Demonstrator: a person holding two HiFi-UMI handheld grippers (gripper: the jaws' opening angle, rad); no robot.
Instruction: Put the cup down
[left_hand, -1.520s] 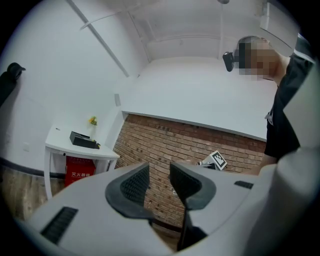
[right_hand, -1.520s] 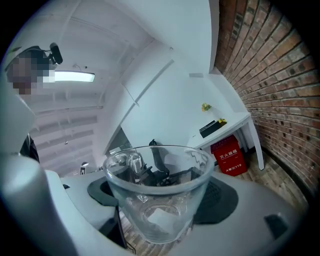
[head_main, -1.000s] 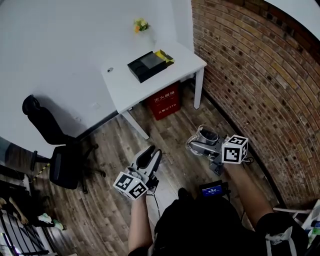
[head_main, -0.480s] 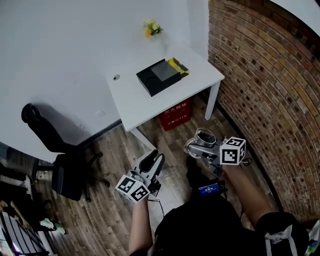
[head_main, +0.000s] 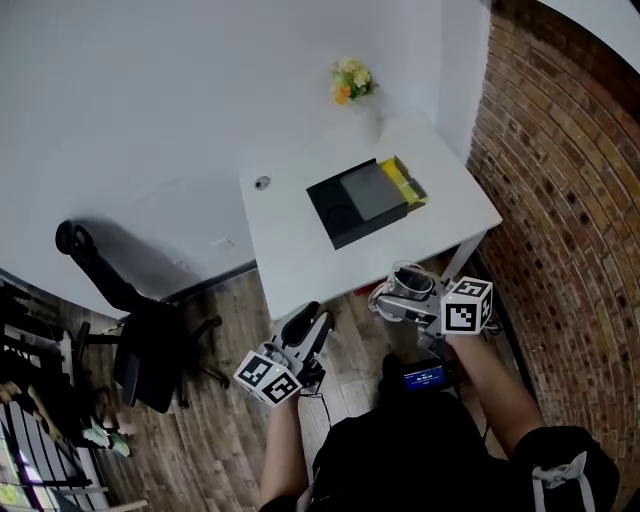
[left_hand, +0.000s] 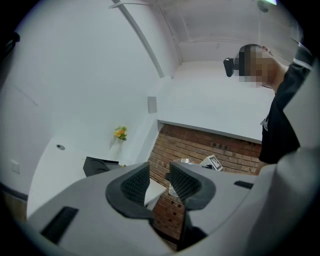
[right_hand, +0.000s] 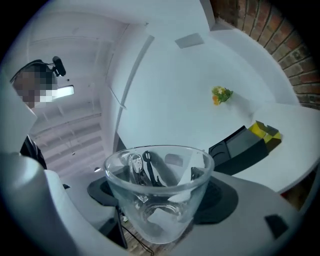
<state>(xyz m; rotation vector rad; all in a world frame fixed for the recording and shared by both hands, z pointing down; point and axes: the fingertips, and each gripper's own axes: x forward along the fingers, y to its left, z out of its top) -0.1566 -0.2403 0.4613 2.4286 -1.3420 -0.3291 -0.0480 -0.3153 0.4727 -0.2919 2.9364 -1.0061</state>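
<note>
A clear glass cup (right_hand: 157, 175) sits between the dark pads of my right gripper (right_hand: 160, 197), which is shut on it; the cup is upright and empty. In the head view the cup (head_main: 410, 283) and right gripper (head_main: 404, 296) hang in the air just off the near edge of the white table (head_main: 300, 240). My left gripper (head_main: 310, 324) is lower left of it, over the wooden floor. Its jaws (left_hand: 159, 172) stand a little apart with nothing between them.
A black box (head_main: 355, 203) with a yellow item (head_main: 405, 181) beside it lies on the table, with a small flower bunch (head_main: 350, 80) at its back edge. A brick wall (head_main: 570, 200) runs along the right. A black office chair (head_main: 140, 320) stands at the left.
The table has come much nearer in the head view as the person stepped towards it. Both grippers keep their pose, and the cup stays in the right one.
</note>
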